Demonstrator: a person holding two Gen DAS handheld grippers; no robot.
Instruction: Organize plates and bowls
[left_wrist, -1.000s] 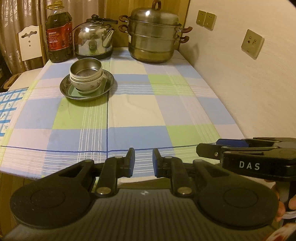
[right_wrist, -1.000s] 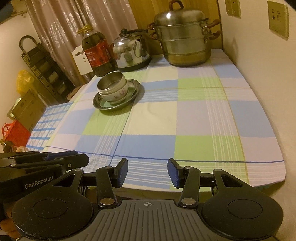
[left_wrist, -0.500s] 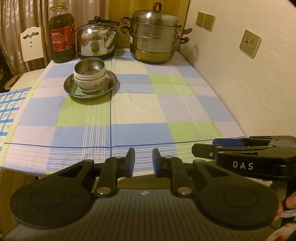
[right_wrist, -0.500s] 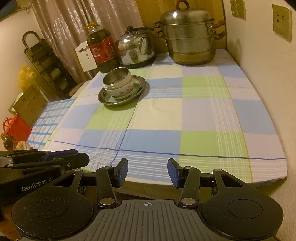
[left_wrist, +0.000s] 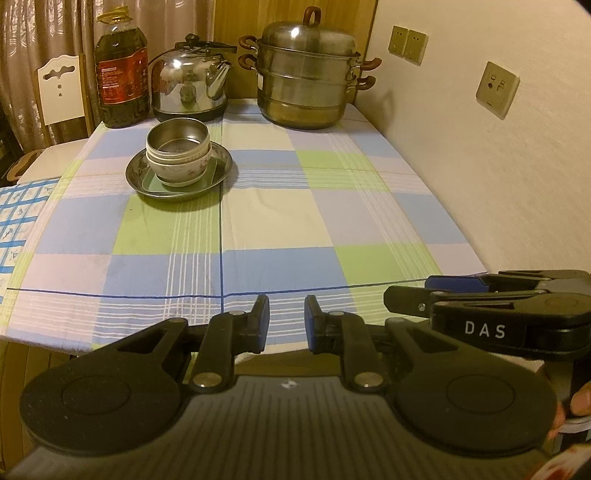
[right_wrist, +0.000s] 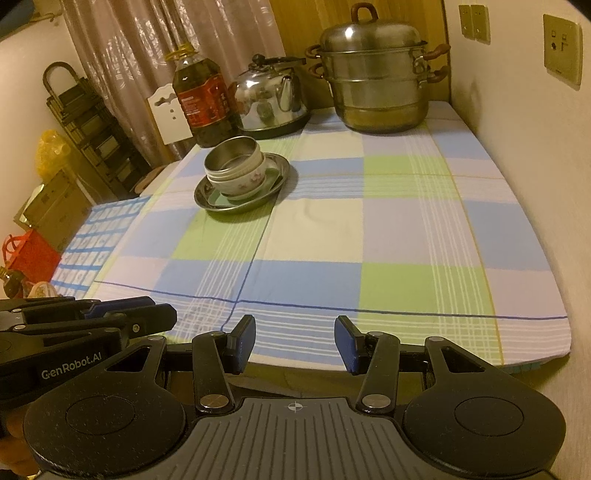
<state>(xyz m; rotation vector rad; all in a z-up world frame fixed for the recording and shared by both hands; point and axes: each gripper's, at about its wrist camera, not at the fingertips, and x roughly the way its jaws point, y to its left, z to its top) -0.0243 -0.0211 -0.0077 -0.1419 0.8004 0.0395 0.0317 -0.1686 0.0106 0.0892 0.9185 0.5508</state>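
A steel plate (left_wrist: 137, 176) (right_wrist: 201, 197) sits at the far left of the checked tablecloth (left_wrist: 280, 221). On it stands a nest of bowls: a steel bowl (left_wrist: 177, 138) (right_wrist: 231, 157) on top and a floral white bowl (left_wrist: 181, 172) (right_wrist: 249, 181) at the bottom. My left gripper (left_wrist: 286, 321) hovers over the table's near edge, far from the stack. Its jaws are a narrow gap apart and hold nothing. My right gripper (right_wrist: 295, 341) stands open and bare beside it, also at the near edge, and shows side-on in the left wrist view (left_wrist: 406, 290).
Along the back stand an oil bottle (left_wrist: 122, 77), a shiny kettle (left_wrist: 188, 88) and a lidded steamer pot (left_wrist: 306, 81). A wall with sockets (left_wrist: 496, 88) borders the table's right side. A blue-checked cloth (right_wrist: 96, 236), crates (right_wrist: 88, 125) and boxes lie off to the left.
Both views drift only slightly. The plate and bowls have not moved, and both pairs of jaws keep the same gaps.
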